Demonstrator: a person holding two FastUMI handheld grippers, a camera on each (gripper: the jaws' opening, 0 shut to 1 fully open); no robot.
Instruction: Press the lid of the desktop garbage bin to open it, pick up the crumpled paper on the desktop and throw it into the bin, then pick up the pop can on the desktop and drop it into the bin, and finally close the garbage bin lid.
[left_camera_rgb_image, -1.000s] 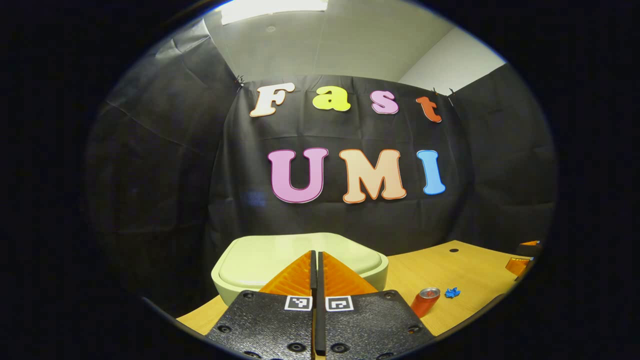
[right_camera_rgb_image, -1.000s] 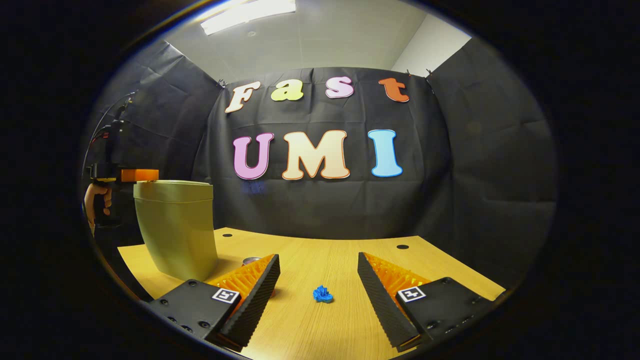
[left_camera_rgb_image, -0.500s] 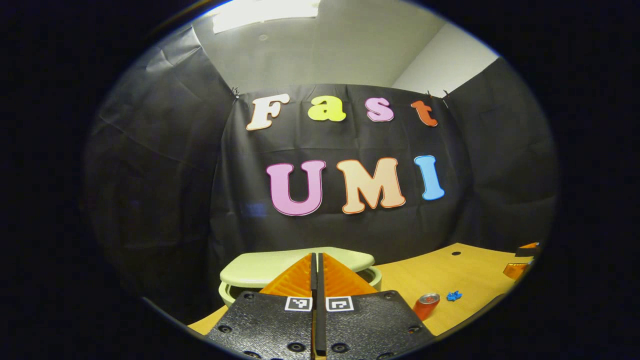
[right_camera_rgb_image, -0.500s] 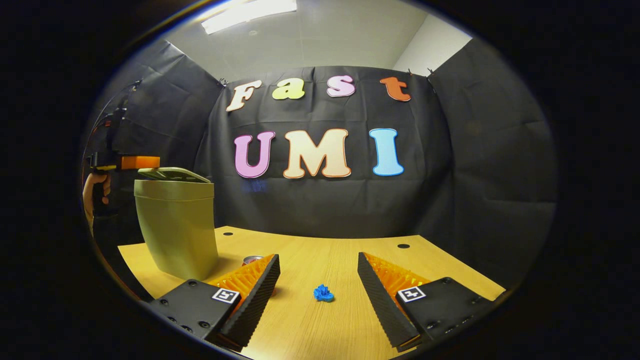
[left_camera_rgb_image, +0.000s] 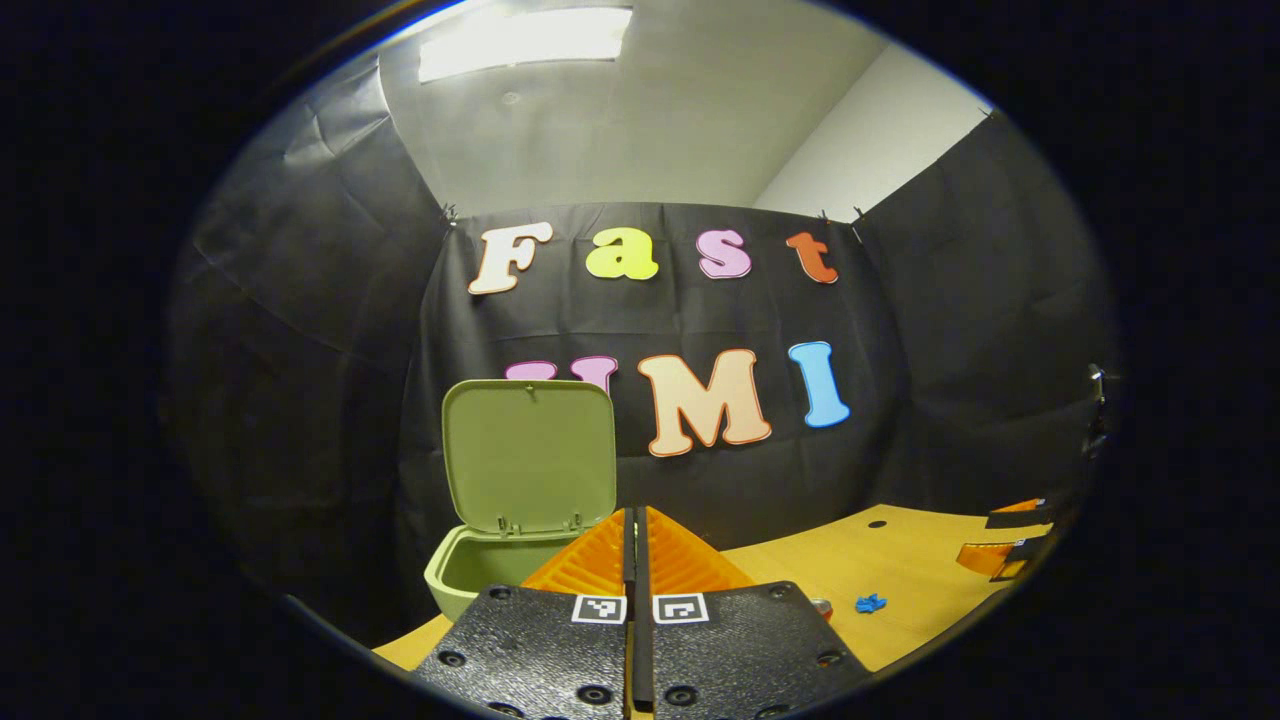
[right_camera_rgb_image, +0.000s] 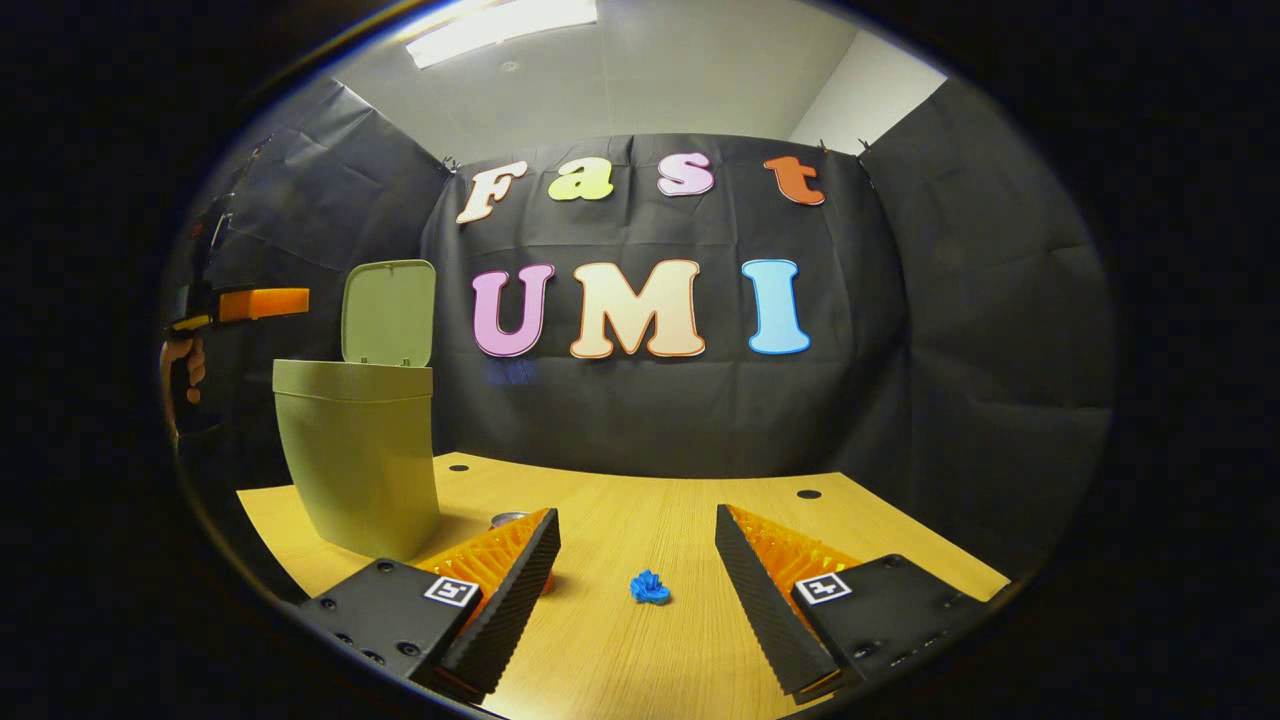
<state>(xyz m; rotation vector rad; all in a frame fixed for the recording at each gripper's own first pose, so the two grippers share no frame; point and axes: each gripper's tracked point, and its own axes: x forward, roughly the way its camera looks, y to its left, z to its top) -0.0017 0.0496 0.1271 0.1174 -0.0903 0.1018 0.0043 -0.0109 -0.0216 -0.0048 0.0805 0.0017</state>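
Right gripper view: bin (right_camera_rgb_image: 357, 460) at desk's left, lid (right_camera_rgb_image: 388, 312) upright; crumpled paper (right_camera_rgb_image: 649, 587) between parted right gripper (right_camera_rgb_image: 637, 560) fingers; left gripper (left_camera_rgb_image: 634, 560) clenched, empty; risk: small wad may slip aside if closure lands off-centre.

The pale green garbage bin (right_camera_rgb_image: 357, 455) stood at the table's left rear, its lid (right_camera_rgb_image: 389, 312) raised upright on the back hinge, the inside open. A small blue crumpled paper (right_camera_rgb_image: 649, 588) lay on the wooden desktop, well apart from the bin. The pop can (right_camera_rgb_image: 507, 520) lay between them, mostly hidden, its silver end showing.
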